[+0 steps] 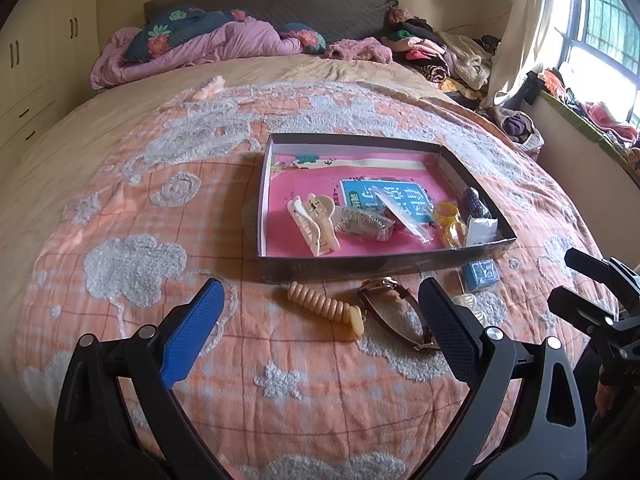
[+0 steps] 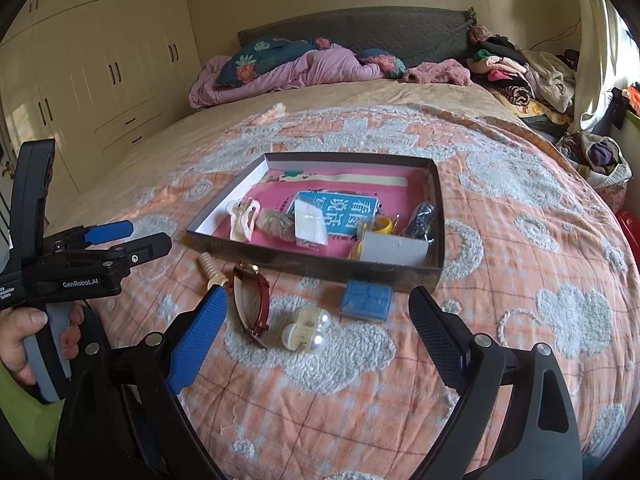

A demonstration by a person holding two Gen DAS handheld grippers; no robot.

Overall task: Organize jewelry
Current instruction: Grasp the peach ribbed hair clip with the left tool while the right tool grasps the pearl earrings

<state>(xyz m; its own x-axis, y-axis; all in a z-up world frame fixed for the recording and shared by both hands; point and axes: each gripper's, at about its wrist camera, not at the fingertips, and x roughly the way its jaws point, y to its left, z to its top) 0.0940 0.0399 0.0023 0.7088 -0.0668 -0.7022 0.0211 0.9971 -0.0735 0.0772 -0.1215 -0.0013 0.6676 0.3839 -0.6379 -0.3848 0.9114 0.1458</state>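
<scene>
A shallow dark box (image 1: 384, 266) (image 2: 312, 268) lies on the orange bedspread. It holds cream claw clips (image 1: 316, 220), a silver comb (image 1: 364, 224), yellow rings (image 1: 448, 216) and a white card (image 2: 394, 250). In front of the box lie a beige coil hair tie (image 1: 324, 304) (image 2: 212, 270), a brown-strapped watch (image 1: 396, 312) (image 2: 256, 300), a pearl clip (image 2: 308, 330) and a small blue box (image 2: 366, 300). My left gripper (image 1: 320, 284) (image 2: 149, 233) hovers open over the coil tie and watch. My right gripper (image 2: 318, 292) (image 1: 564, 278) stands open above the pearl clip, holding nothing.
Pillows and a purple blanket (image 2: 288, 70) lie at the head of the bed. A pile of clothes (image 2: 516, 76) fills the far right corner. Wardrobe doors (image 2: 100, 72) line the left wall; a window and curtain (image 1: 528, 28) are on the right. A hand (image 2: 24, 340) grips the left handle.
</scene>
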